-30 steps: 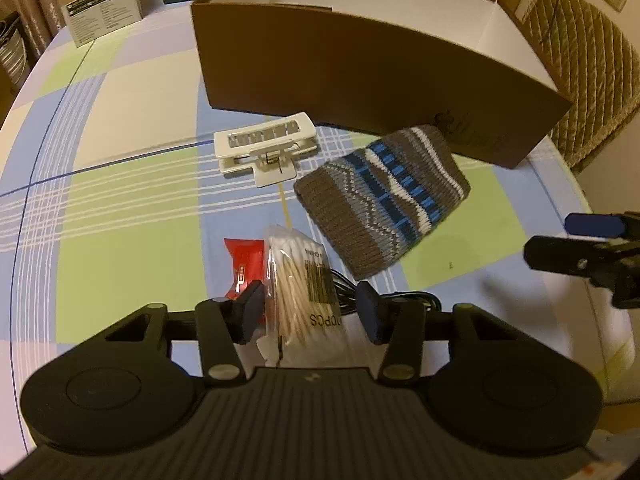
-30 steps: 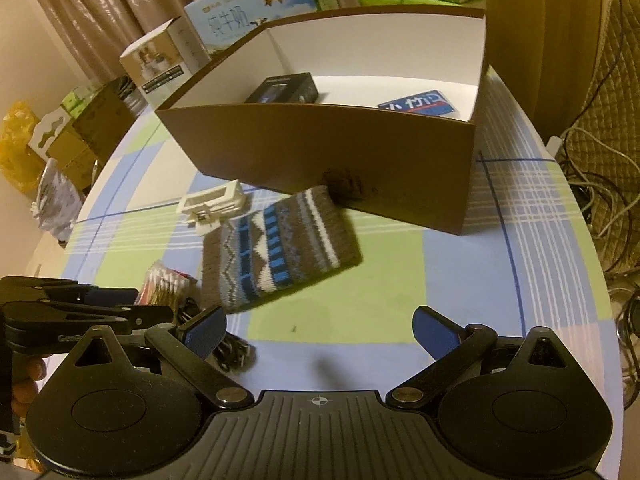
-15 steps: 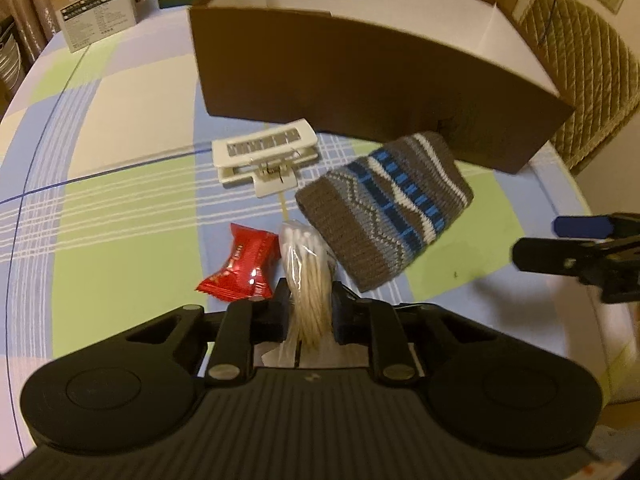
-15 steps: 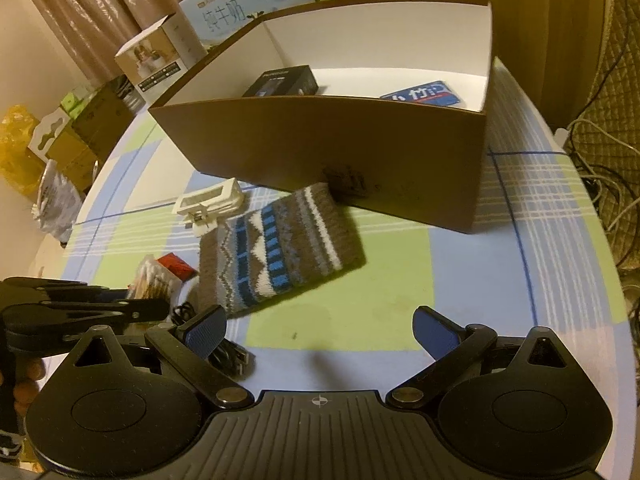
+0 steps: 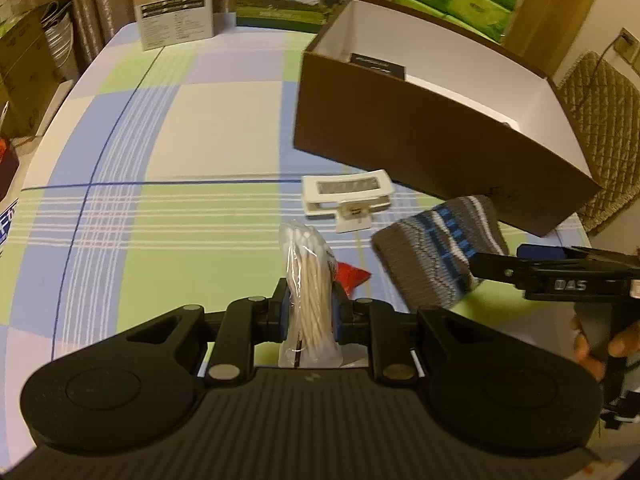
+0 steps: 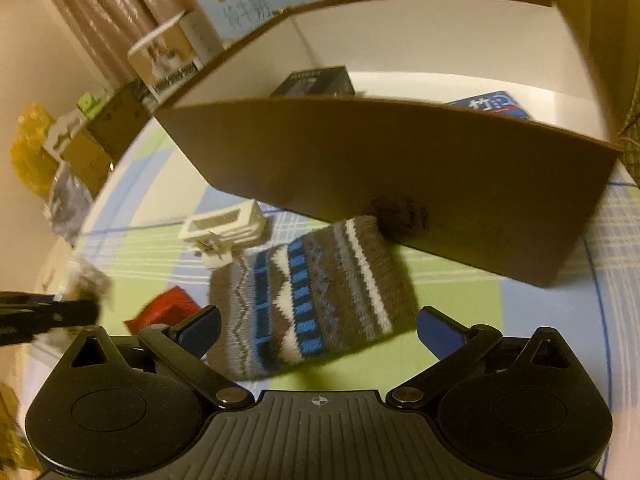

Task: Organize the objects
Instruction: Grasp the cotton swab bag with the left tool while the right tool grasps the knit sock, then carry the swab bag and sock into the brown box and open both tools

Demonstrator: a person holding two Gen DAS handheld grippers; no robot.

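Fuzzy knitted pouch (image 6: 312,300), matt brown cardboard box (image 5: 432,148), crinkly clear plastic bag of cotton swabs (image 5: 308,276), glossy red wrapper (image 5: 352,276)

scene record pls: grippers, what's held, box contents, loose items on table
left gripper: shut on swab pack, lifted off the table
right gripper: open, above knit pouch
box: brown, open top; holds black item and blue packet
loose on tablecloth: knit pouch, white clip, red packet
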